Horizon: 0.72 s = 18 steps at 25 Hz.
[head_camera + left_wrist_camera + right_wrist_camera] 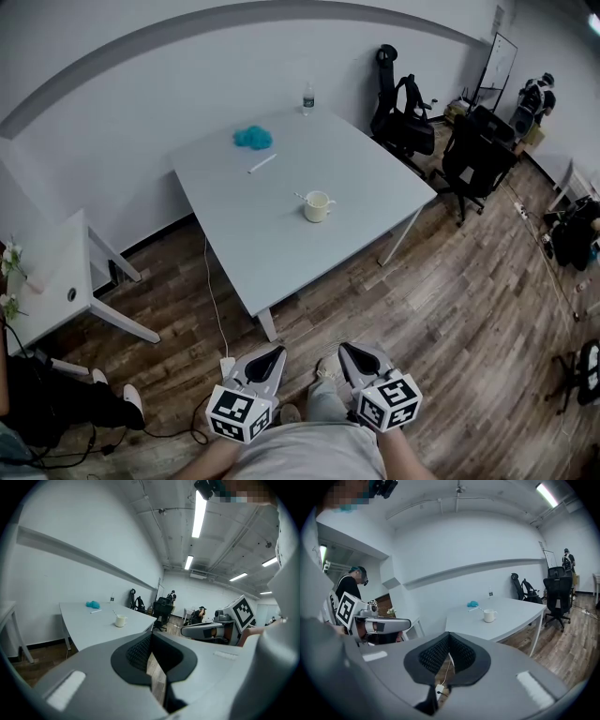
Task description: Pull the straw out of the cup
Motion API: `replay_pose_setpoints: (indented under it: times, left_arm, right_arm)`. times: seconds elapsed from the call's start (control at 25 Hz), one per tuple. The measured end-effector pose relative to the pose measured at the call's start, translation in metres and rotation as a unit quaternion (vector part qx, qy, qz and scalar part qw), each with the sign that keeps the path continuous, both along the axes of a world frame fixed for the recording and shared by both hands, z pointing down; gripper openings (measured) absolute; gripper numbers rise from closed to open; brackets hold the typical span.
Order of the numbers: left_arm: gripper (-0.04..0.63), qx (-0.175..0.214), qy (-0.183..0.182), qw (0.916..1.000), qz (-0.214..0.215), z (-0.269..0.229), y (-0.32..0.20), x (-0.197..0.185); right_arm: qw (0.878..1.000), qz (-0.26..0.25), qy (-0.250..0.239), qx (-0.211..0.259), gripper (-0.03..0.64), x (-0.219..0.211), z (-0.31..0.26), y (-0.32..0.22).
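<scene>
Two tools, the left tool [278,350] and the right tool [343,348], hang low by the person's waist, each with its jaws pressed together on nothing. The cup [319,207] stands mid-counter [234,234], well ahead, roughly between them and perhaps slightly nearer the right tool. The straw [302,197] leans out of it leftward, so the left tool probably meets its free end first.
</scene>
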<state>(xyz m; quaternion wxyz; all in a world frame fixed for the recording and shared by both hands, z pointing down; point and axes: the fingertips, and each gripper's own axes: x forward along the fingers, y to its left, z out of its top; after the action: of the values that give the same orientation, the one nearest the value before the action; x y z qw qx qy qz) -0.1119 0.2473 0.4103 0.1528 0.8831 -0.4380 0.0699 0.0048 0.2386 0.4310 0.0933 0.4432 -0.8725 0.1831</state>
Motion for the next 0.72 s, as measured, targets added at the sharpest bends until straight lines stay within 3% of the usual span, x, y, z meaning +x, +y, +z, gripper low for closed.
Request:
replay_pose_setpoints:
  times: [0.28,0.72]
  left_arm:
    - [0.018,-0.002,0.000,1.0000,-0.001,0.005,-0.046,0.010]
    - [0.018,0.007,0.000,0.9996,-0.029,-0.002,-0.180,0.039]
  right_arm:
    - [1.000,-0.006,-0.005,-0.004,0.006,0.007,0.007,-0.046]
    - [0.999,-0.034,-0.010,0.006,0.006,0.036,-0.001,-0.190]
